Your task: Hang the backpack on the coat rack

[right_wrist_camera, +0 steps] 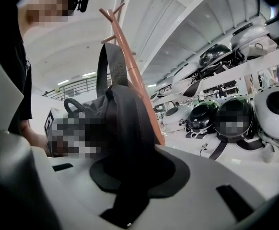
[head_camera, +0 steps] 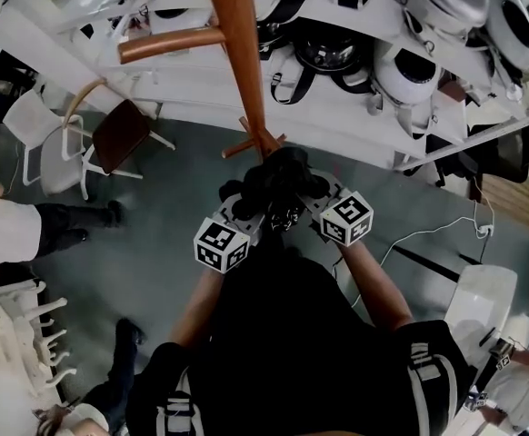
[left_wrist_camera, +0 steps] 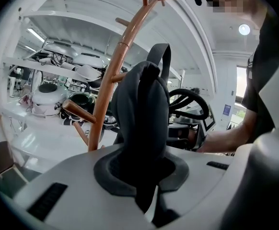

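The left arm (head_camera: 194, 314) and the right arm (head_camera: 374, 284) reach out in front, side by side. The left gripper (head_camera: 249, 203) and the right gripper (head_camera: 312, 192) sit close together and point a little down. Each pinches the black backpack (head_camera: 283, 173) in its jaws.

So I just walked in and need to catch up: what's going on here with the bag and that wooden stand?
A person is holding a black backpack with both tools. The left hand-held gripper and the right hand-held gripper are each shut on its fabric. The backpack is held up close to the wooden coat rack. Its top loop stands free, not yet over any peg, so the hanging is not done.
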`<state>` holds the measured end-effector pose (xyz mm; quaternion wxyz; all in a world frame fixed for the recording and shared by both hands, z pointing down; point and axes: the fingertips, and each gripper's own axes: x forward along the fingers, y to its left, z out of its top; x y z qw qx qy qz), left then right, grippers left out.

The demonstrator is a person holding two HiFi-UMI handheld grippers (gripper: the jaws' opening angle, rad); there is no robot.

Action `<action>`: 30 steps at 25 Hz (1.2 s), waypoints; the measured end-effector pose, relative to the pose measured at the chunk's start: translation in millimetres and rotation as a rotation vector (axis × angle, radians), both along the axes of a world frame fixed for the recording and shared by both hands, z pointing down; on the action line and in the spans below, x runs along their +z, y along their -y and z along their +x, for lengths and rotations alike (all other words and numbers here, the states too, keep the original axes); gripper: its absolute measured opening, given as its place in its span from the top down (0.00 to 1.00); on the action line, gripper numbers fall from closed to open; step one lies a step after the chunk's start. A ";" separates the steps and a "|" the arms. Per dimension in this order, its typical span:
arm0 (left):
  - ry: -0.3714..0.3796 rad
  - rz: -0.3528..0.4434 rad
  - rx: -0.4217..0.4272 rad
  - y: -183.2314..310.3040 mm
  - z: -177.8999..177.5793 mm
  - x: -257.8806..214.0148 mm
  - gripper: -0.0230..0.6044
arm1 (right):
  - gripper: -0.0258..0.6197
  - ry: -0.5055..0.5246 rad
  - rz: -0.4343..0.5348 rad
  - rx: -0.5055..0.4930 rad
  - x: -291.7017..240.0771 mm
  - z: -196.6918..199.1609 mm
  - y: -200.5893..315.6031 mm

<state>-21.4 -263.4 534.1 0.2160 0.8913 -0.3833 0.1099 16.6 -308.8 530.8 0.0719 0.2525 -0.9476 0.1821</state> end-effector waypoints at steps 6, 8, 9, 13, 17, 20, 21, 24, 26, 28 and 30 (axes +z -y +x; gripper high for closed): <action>0.060 0.002 0.001 16.9 -14.9 15.9 0.87 | 0.81 -0.019 -0.002 0.012 15.4 -15.4 19.5; 0.069 -0.003 -0.001 22.0 -19.1 21.2 0.87 | 0.81 -0.016 -0.017 0.017 20.8 -19.7 25.2; 0.071 -0.007 -0.004 24.2 -21.1 24.0 0.87 | 0.81 -0.016 -0.024 0.019 23.7 -21.7 27.8; 0.074 -0.020 -0.019 34.3 -27.6 34.0 0.87 | 0.81 -0.021 -0.045 0.024 34.4 -28.0 38.8; 0.075 -0.037 -0.030 42.1 -32.5 42.5 0.87 | 0.81 -0.032 -0.057 0.020 43.0 -33.1 47.1; 0.077 -0.048 -0.033 45.7 -35.8 48.5 0.87 | 0.81 -0.041 -0.067 0.021 49.2 -36.5 51.2; 0.076 -0.052 -0.034 46.8 -37.0 50.6 0.87 | 0.81 -0.042 -0.072 0.023 51.5 -37.7 52.3; 0.076 -0.067 -0.036 49.1 -40.8 57.6 0.87 | 0.81 -0.047 -0.090 0.030 58.4 -41.4 55.0; 0.080 -0.077 -0.033 51.2 -42.2 62.4 0.87 | 0.81 -0.056 -0.100 0.034 63.1 -42.9 57.4; 0.083 -0.086 -0.028 53.1 -43.4 67.2 0.87 | 0.81 -0.064 -0.108 0.037 68.1 -44.0 59.5; 0.086 -0.094 -0.023 54.5 -44.1 72.0 0.87 | 0.81 -0.071 -0.117 0.040 73.0 -44.4 60.8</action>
